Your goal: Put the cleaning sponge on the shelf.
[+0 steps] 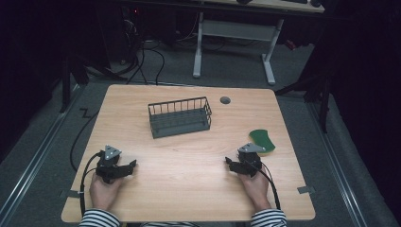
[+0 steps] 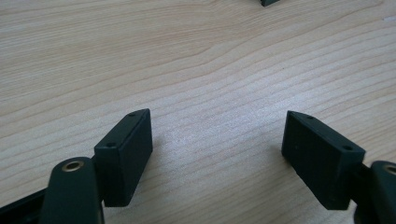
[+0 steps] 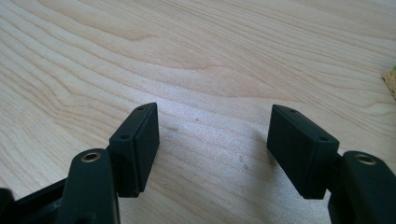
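Note:
A dark wire basket (image 1: pixel 179 117) stands empty on the far middle of the wooden table (image 1: pixel 189 156). A green sponge with a yellow underside (image 1: pixel 262 140) lies near the right edge. My left gripper (image 1: pixel 133 164) rests low at the near left, held by a hand, jaws pointing right. In the left gripper view it (image 2: pixel 217 140) is open over bare wood. My right gripper (image 1: pixel 227 162) sits at the near right, just in front of the sponge, jaws pointing left. In the right gripper view it (image 3: pixel 214 133) is open with nothing between its fingers.
A small grey round cap (image 1: pixel 225 100) sits in the table's far right part. Beyond the table stand a white desk frame (image 1: pixel 234 42) and cables on a dark floor. A corner of the basket (image 2: pixel 270 2) and the sponge's edge (image 3: pixel 390 81) peek into the gripper views.

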